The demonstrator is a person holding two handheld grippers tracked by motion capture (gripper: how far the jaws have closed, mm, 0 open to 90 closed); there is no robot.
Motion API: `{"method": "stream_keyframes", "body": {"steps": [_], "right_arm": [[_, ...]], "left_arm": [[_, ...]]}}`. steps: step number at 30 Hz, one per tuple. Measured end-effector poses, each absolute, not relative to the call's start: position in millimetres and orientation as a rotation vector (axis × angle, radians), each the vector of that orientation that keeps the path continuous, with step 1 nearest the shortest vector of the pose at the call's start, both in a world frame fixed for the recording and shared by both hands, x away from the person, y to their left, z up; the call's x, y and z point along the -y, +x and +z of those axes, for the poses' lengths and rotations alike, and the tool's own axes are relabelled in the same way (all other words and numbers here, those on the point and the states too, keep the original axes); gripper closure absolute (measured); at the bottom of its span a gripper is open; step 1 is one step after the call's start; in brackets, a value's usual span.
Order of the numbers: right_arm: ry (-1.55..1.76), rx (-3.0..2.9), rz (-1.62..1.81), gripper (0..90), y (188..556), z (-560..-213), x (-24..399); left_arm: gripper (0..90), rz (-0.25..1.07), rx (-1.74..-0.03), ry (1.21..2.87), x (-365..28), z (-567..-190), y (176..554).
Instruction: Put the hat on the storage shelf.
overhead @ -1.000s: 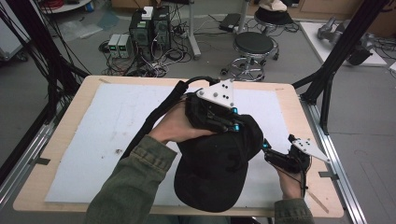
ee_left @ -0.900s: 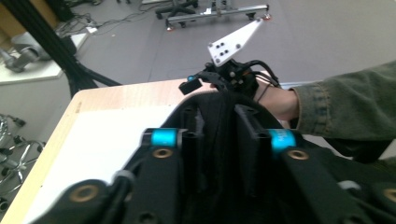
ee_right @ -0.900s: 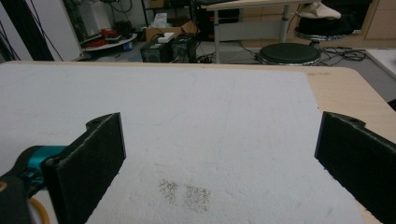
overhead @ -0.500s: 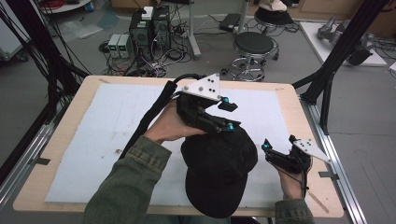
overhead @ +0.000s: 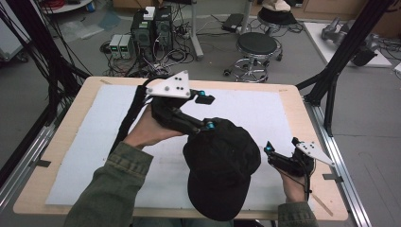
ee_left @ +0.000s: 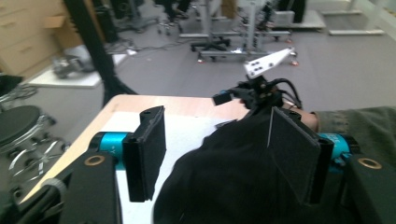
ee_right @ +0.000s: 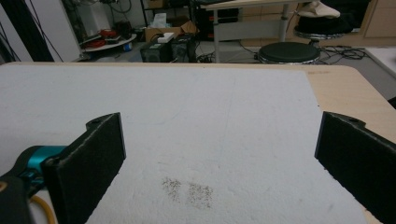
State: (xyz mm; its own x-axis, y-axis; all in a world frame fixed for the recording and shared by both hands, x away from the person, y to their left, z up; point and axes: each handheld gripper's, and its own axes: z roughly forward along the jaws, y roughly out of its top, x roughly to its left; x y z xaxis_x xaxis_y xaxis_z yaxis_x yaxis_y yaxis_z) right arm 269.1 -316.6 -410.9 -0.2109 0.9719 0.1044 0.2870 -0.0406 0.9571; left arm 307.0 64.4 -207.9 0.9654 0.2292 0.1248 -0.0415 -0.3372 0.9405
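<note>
A black cap (overhead: 220,170) lies on the white mat (overhead: 94,156), crown toward the back and brim reaching the table's front edge. My left gripper (overhead: 209,112) is just behind the crown, jaws spread wide and open. In the left gripper view the cap (ee_left: 233,182) bulges up between the jaws of the left gripper (ee_left: 217,116), and the right-hand pad (ee_left: 294,158) rests against the fabric. My right gripper (overhead: 282,146) sits to the right of the cap, apart from it. The right gripper (ee_right: 219,140) is open over bare mat.
The wooden table (overhead: 302,104) has bare mat (ee_right: 196,107) at the back and left. A cable (overhead: 132,113) trails from the left gripper across the mat. A stool (overhead: 255,45) and electronics boxes (overhead: 151,26) stand on the floor behind the table.
The cap has dropped from under the left gripper and moved toward the table's front. The left gripper drew back and left, its jaws now spread. The right gripper barely moved.
</note>
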Motion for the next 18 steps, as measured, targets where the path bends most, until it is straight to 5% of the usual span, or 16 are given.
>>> {"method": "stream_keyframes", "body": {"steps": [6,18], "right_arm": [[1.364,-1.547,1.285,0.6,268.9,-410.9,316.9],[1.383,-1.526,1.301,0.6,268.6,-411.4,318.5]], "left_arm": [[27.4,0.358,-0.25,1.824,-99.5,-212.6,303.4],[26.1,0.597,-0.469,1.661,-155.2,-227.5,295.7]]}}
